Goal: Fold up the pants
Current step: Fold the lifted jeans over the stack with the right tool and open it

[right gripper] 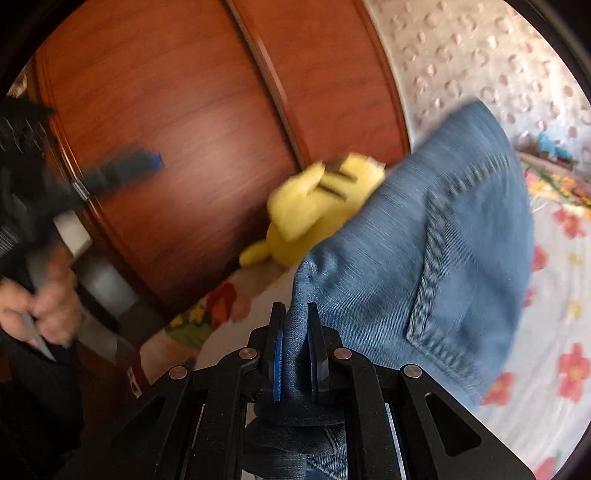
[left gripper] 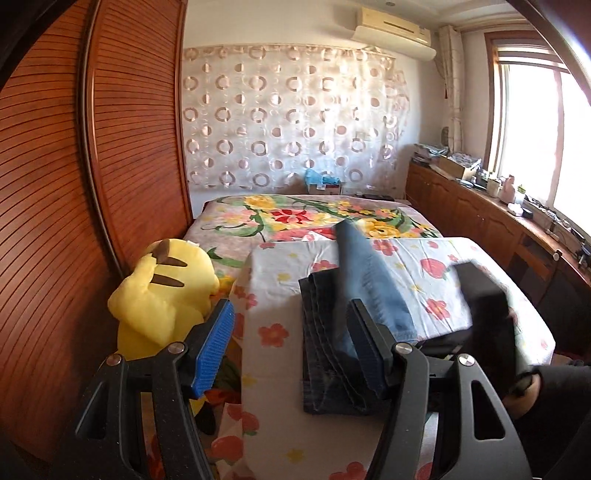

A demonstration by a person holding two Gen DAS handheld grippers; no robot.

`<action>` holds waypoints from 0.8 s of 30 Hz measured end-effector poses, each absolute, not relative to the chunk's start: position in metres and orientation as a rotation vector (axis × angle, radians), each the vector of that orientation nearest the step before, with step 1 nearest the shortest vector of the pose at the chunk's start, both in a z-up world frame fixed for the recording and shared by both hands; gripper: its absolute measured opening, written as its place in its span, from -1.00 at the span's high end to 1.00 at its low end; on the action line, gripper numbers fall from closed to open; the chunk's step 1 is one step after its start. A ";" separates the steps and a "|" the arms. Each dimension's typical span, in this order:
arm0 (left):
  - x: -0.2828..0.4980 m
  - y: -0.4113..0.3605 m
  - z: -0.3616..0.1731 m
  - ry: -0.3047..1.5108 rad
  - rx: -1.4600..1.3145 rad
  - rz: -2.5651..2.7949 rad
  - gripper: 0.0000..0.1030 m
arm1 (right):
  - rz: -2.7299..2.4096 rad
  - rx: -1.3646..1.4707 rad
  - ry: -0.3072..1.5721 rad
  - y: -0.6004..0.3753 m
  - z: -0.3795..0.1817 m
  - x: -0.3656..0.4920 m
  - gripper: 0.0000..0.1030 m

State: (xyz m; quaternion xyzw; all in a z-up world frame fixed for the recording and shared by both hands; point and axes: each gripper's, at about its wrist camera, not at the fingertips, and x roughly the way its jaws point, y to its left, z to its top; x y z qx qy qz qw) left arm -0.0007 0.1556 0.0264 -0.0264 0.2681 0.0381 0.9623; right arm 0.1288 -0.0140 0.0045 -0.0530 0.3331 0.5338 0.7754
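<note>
No readable txt, labels, brands or nos. in either view. The air conditioner [left gripper: 393, 31] on the wall may carry a badge, too small to tell. Boxes on the wooden cabinet [left gripper: 476, 210] right of it show print, too blurred to read.

Blue denim pants [left gripper: 351, 314], partly folded, on flowered sheet [left gripper: 424, 273]

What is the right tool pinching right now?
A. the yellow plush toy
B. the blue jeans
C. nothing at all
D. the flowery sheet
B: in the right wrist view, the right tool is shut on a fold of the blue jeans, denim squeezed between its pads.
</note>
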 end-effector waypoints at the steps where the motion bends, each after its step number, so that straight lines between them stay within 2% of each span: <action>1: 0.000 0.157 0.025 0.546 -0.054 0.080 -0.24 | 1.151 -0.134 0.740 -0.004 -0.001 0.132 0.80; 5: 0.003 0.157 0.019 0.558 -0.056 0.076 -0.24 | 1.122 -0.177 0.772 0.016 -0.016 0.135 0.75; 7: 0.004 0.155 0.017 0.564 -0.057 0.071 -0.24 | 1.119 -0.174 0.767 0.015 -0.012 0.135 0.61; 9: 0.006 0.153 0.015 0.567 -0.061 0.065 -0.24 | 1.102 -0.193 0.762 0.017 -0.004 0.134 0.21; 14: 0.011 0.144 0.009 0.580 -0.061 0.044 -0.24 | 1.073 -0.189 0.655 -0.010 0.024 0.112 -0.13; 24: 0.028 0.122 -0.014 0.640 -0.062 -0.005 -0.24 | 0.798 -0.172 0.596 -0.094 0.017 0.119 -0.16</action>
